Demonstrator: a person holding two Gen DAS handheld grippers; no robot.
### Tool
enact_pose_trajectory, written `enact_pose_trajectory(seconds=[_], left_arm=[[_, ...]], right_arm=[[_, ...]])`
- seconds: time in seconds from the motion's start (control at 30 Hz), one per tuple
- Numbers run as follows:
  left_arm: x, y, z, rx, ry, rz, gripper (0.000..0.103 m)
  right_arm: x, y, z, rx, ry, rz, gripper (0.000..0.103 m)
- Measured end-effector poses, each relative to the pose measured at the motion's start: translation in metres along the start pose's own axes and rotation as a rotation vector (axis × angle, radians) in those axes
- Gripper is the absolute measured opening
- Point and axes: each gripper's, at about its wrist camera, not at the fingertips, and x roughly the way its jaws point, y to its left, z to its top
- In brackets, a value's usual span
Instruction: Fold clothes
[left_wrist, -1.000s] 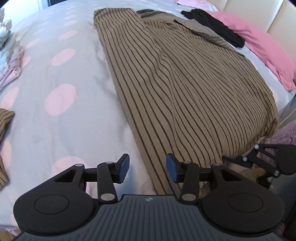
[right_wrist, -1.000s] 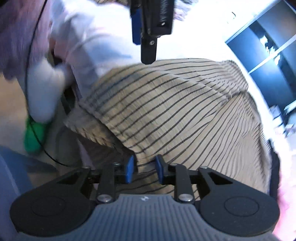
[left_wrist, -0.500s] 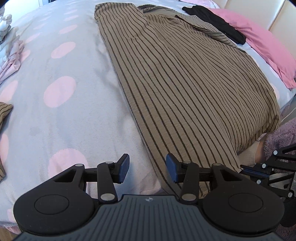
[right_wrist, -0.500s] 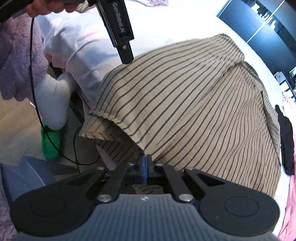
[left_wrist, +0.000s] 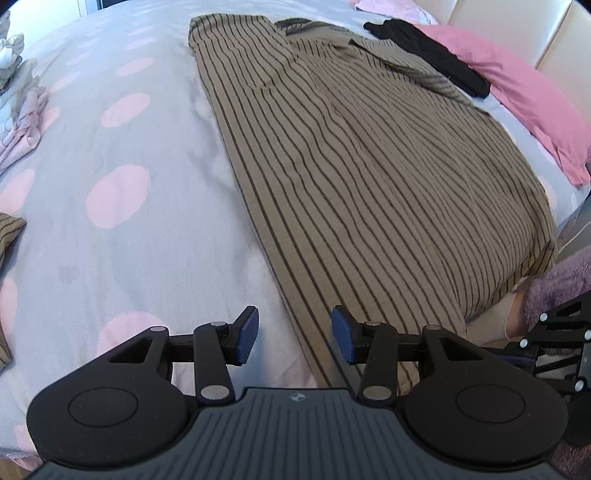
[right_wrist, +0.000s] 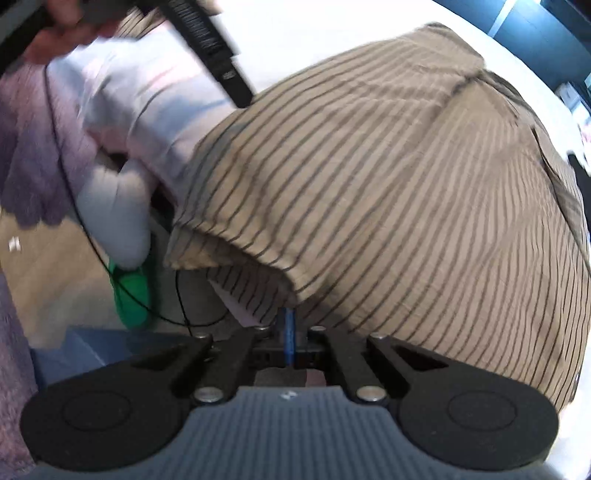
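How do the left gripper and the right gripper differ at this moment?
The left gripper is open and holds nothing; the right gripper is shut on the shirt hem. The left one hovers over the shirt's side edge; the right one is at its corner off the bed. Both have blue pads.

The bed (left_wrist: 155, 236) is covered by a dotted sheet; a striped shirt (left_wrist: 369, 177), pink pillow (left_wrist: 524, 96) and black garment (left_wrist: 428, 55) are laid on it.

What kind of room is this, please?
Most likely a bedroom: the striped shirt lies on a bed with a spotted sheet, a pink pillow beside a padded headboard.
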Motion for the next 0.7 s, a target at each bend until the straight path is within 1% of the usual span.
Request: enact_pose_trajectory(seconds=[0.07, 0.2, 0.3, 0.4, 0.57, 0.6, 0.7], left_arm=[[-0.001, 0.001, 0.004, -0.007, -0.004, 0.003, 0.042], [-0.001, 0.000, 0.016, -0.013, -0.013, 0.002, 0.042], [0.000, -0.004, 0.026, -0.005, -0.017, -0.004, 0.042], [0.002, -0.009, 0.039, 0.005, -0.020, -0.008, 0.042], [0.009, -0.023, 0.060, 0.026, -0.013, -0.024, 0.042], [0.012, -0.027, 0.065, 0.037, -0.009, -0.028, 0.042], [0.019, -0.041, 0.080, 0.078, 0.001, -0.035, 0.042]], right_arm=[[-0.005, -0.011, 0.002, 0.037, -0.010, 0.007, 0.004], [-0.015, -0.034, 0.009, 0.081, -0.045, 0.010, 0.005], [-0.022, -0.057, 0.010, 0.110, -0.052, 0.012, 0.005], [-0.026, -0.081, 0.005, 0.115, -0.042, -0.020, 0.005], [-0.032, -0.125, -0.015, 0.168, -0.002, -0.069, 0.007], [-0.034, -0.135, -0.021, 0.189, 0.008, -0.077, 0.011], [-0.043, -0.169, -0.044, 0.286, 0.028, -0.100, 0.013]])
